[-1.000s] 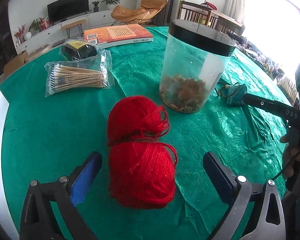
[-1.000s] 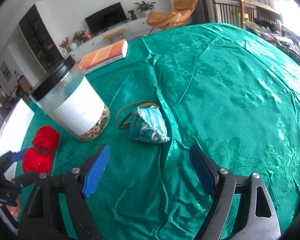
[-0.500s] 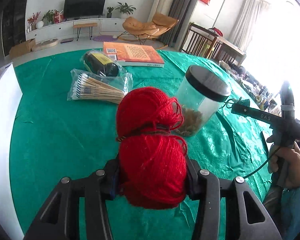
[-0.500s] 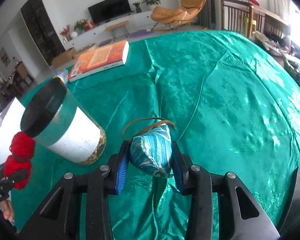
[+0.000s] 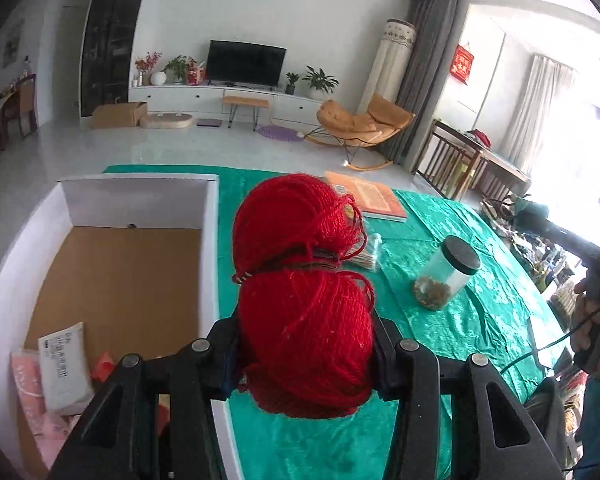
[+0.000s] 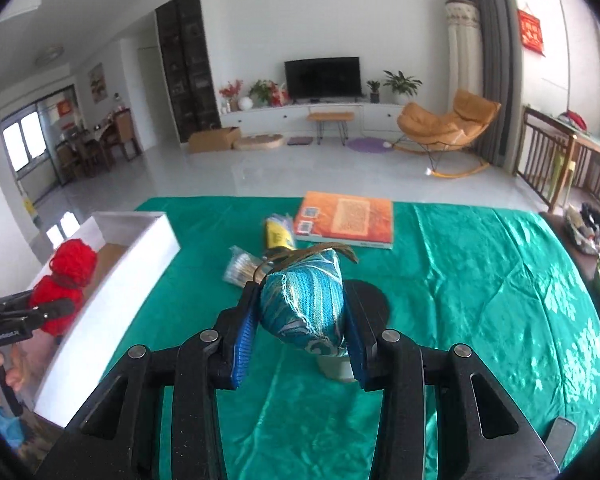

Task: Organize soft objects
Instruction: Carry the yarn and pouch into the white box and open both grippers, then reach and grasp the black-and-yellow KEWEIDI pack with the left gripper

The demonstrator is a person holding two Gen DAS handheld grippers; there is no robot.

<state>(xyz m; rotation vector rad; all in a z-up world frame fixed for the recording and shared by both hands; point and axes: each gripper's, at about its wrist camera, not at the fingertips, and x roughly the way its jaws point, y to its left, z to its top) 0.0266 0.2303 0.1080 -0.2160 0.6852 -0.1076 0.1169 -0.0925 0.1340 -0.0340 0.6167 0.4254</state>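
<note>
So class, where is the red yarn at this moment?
The red yarn is clamped in the left tongs, lifted off the green tablecloth, just right of the white box.

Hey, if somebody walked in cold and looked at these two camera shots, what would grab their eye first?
Probably the red yarn ball, clamped in the left gripper and filling the middle of the left wrist view, beside the open white box. In the right wrist view, the right gripper pinches a shiny blue fabric pouch above the green tablecloth.
</note>
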